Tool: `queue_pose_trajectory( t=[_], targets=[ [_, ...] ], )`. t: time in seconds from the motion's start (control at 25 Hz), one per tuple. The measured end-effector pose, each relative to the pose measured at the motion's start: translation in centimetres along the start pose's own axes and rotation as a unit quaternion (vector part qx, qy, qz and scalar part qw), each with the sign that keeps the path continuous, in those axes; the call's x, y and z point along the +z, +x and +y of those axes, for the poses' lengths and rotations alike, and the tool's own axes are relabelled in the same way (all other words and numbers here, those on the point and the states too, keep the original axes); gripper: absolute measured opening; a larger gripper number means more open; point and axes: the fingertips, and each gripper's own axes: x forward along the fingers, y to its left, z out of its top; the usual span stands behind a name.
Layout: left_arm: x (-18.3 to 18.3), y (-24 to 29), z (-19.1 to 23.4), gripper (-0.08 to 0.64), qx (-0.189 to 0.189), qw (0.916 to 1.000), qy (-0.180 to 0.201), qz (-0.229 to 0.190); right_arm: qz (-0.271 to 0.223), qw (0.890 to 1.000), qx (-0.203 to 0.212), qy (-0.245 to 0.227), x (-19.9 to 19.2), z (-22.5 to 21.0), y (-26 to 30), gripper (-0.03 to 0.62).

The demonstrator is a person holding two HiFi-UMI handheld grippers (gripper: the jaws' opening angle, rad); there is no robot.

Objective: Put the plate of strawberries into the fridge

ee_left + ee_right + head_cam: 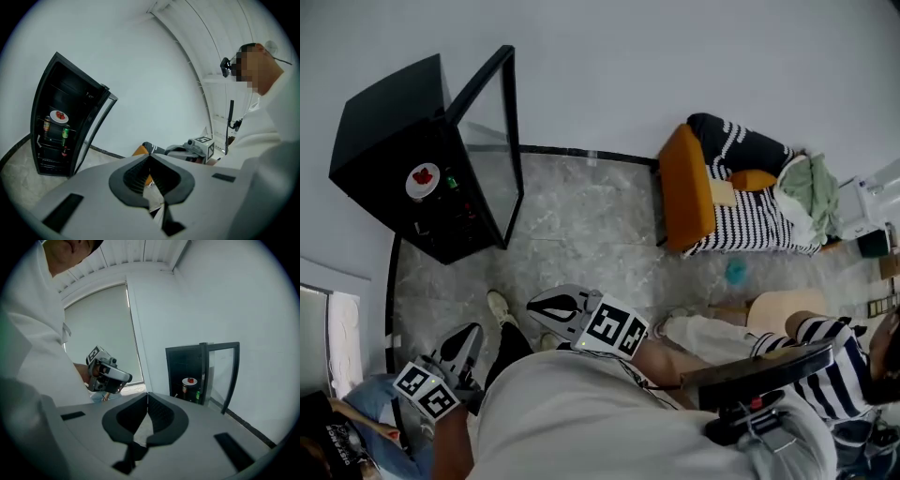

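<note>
A white plate of strawberries (423, 180) rests on a shelf inside the black fridge (389, 122), whose glass door (492, 141) stands open. The plate also shows in the left gripper view (59, 116) and in the right gripper view (190, 381). My left gripper (474, 331) is low at the left, well short of the fridge, its jaws shut (149, 155) with nothing between them. My right gripper (534, 305) is beside it, also shut (147, 394) and empty. Each gripper sees the other: the right gripper (197, 147) and the left gripper (107, 374).
Bottles and cans (65, 132) stand on the fridge shelves below the plate. An orange chair (689, 187) with a striped cushion and clothes is at the back right. A person in a striped shirt (825, 370) sits at the right. The marble floor (581, 234) lies between me and the fridge.
</note>
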Motion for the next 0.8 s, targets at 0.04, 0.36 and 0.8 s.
queue_pose_trajectory(
  t=[0.04,0.36,0.8],
  targets=[
    [-0.1,0.0,0.0,0.012,0.000,1.0000,0.001,0.002,-0.001,1.000,-0.001,0.000,0.0,0.1,0.0,0.018],
    [-0.2,0.0,0.4,0.012,0.003,0.9999,0.005,0.011,-0.004,1.000,-0.002,0.000,0.2,0.0,0.4,0.017],
    [-0.4,-0.2,1.6,0.012,0.006,0.9998,0.001,0.020,-0.006,1.000,0.002,0.004,0.3,0.3,1.6,0.017]
  ],
)
